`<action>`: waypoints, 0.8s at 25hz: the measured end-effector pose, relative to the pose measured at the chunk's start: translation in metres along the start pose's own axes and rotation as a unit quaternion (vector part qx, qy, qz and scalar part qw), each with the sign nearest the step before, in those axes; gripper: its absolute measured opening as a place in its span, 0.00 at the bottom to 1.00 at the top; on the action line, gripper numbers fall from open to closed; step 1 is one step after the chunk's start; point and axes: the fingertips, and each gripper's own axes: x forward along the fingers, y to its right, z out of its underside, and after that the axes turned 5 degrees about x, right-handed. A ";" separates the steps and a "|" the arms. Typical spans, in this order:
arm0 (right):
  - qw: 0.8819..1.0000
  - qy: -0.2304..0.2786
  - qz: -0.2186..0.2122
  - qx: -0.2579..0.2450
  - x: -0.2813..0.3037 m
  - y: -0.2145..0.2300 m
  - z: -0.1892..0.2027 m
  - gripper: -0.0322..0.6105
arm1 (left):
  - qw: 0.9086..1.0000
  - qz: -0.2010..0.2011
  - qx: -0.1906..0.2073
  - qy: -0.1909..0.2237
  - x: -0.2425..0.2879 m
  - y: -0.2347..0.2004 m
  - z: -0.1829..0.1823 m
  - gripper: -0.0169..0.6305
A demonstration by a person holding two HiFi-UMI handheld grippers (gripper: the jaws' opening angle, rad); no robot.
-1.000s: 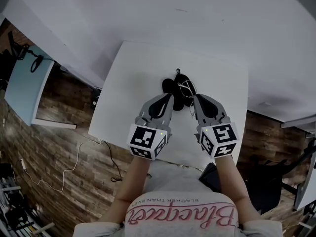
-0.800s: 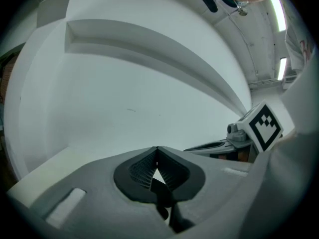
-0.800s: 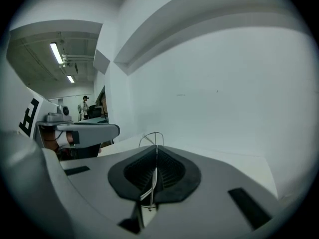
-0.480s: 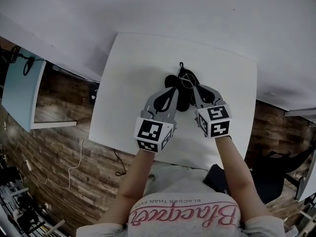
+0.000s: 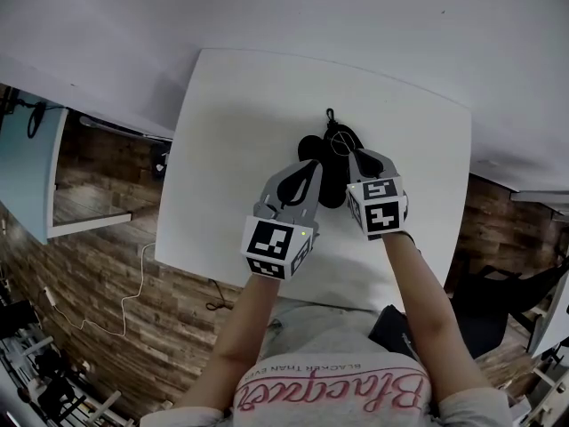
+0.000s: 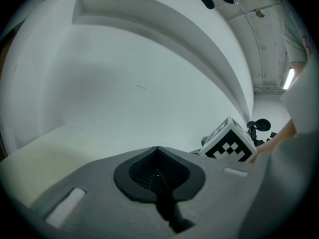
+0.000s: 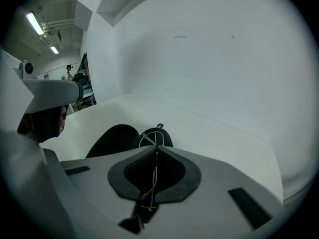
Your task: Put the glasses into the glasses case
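The glasses [image 7: 147,139], thin wire, sit at mid-frame in the right gripper view. Their front lies over the open black case [image 7: 112,139], and one wire arm runs back between the jaws of the right gripper [image 7: 156,148], which are pinched on it. In the head view the case [image 5: 330,174] lies near the middle of the white table [image 5: 231,123], between the two gripper tips. The left gripper [image 6: 157,150] has its jaws pressed together. Its tip [image 5: 308,167] overlaps the case's left lobe from above, but whether it touches the case is unclear. The right gripper's marker cube [image 6: 230,144] shows at the right of the left gripper view. Wood floor [image 5: 107,238] with a loose cable [image 5: 133,296] lies at lower left.
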 end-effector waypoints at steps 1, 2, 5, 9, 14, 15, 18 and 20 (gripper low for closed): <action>1.000 -0.005 0.002 -0.002 0.002 0.000 0.002 0.07 | 1.000 0.000 -0.001 -0.001 0.001 -0.001 0.001 0.03; 1.000 -0.008 0.005 -0.004 0.004 0.000 0.004 0.07 | 1.000 0.001 -0.002 -0.002 0.001 -0.002 0.002 0.03; 0.999 -0.014 0.021 -0.020 0.010 0.003 0.009 0.07 | 1.000 0.002 -0.004 -0.004 0.003 -0.003 0.004 0.03; 0.998 -0.017 0.036 -0.039 0.012 0.005 0.013 0.07 | 1.000 0.004 -0.006 -0.008 0.002 -0.004 0.008 0.03; 0.999 0.015 0.033 -0.039 0.001 0.002 0.005 0.07 | 1.000 0.006 -0.006 -0.008 -0.001 -0.003 0.010 0.03; 0.998 0.022 0.037 -0.039 -0.003 0.003 0.003 0.07 | 1.000 0.006 -0.005 -0.007 -0.002 -0.002 0.010 0.03; 0.998 0.041 0.043 -0.038 -0.018 0.005 -0.004 0.07 | 1.000 0.005 -0.004 -0.004 -0.004 0.001 0.008 0.03; 0.997 0.055 0.041 -0.036 -0.029 0.004 -0.007 0.07 | 1.000 0.004 -0.002 -0.001 -0.006 0.006 0.006 0.03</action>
